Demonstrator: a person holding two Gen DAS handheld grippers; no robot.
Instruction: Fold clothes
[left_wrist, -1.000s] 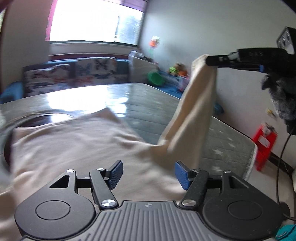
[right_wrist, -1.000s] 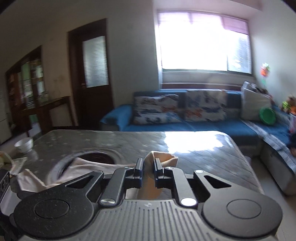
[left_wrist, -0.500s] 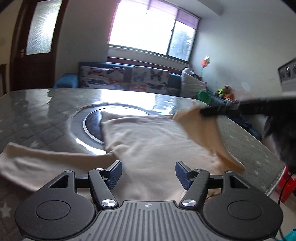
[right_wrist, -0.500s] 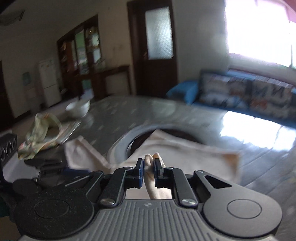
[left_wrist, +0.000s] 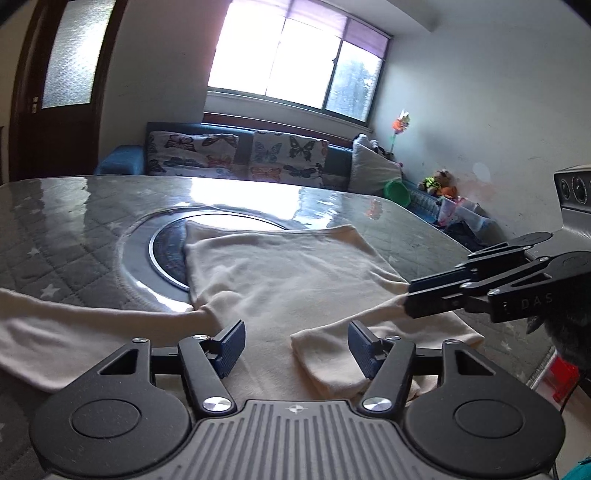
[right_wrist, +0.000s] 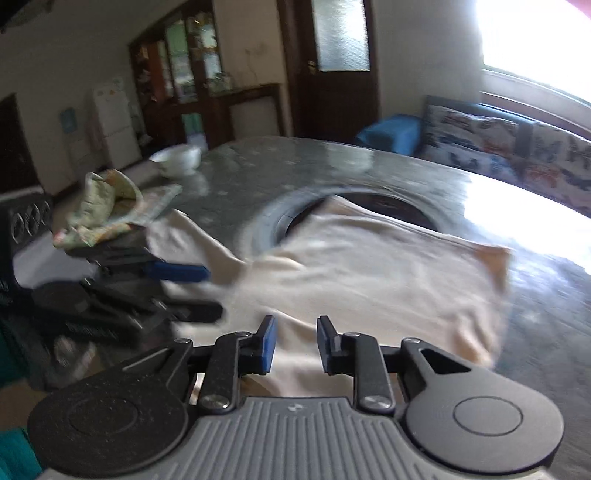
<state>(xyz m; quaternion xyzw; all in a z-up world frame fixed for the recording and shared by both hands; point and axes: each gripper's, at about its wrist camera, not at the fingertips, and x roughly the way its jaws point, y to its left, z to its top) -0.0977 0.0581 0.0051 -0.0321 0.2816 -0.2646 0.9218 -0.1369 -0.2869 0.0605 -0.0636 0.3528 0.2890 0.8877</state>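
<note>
A cream long-sleeved top (left_wrist: 280, 273) lies flat on the grey quilted table (left_wrist: 66, 229). One sleeve (left_wrist: 81, 325) stretches out to the left. The other sleeve (left_wrist: 332, 350) is folded in over the body. My left gripper (left_wrist: 295, 343) is open and empty, low over the near edge of the top. My right gripper (right_wrist: 293, 345) has its jaws parted, with nothing between them, just above the cloth (right_wrist: 369, 273). In the left wrist view it (left_wrist: 410, 299) sits at the sleeve's shoulder end, touching the cloth.
A round glass inset (left_wrist: 166, 251) lies partly under the top. A crumpled patterned cloth (right_wrist: 99, 206) and a white bowl (right_wrist: 177, 158) sit at the table's far end. A blue sofa (left_wrist: 236, 158) stands beyond the table. A red container (left_wrist: 561, 376) is on the floor, right.
My right gripper carried the sleeve down across the top, laid it over the body and opened its jaws. My left gripper stayed open over the near edge.
</note>
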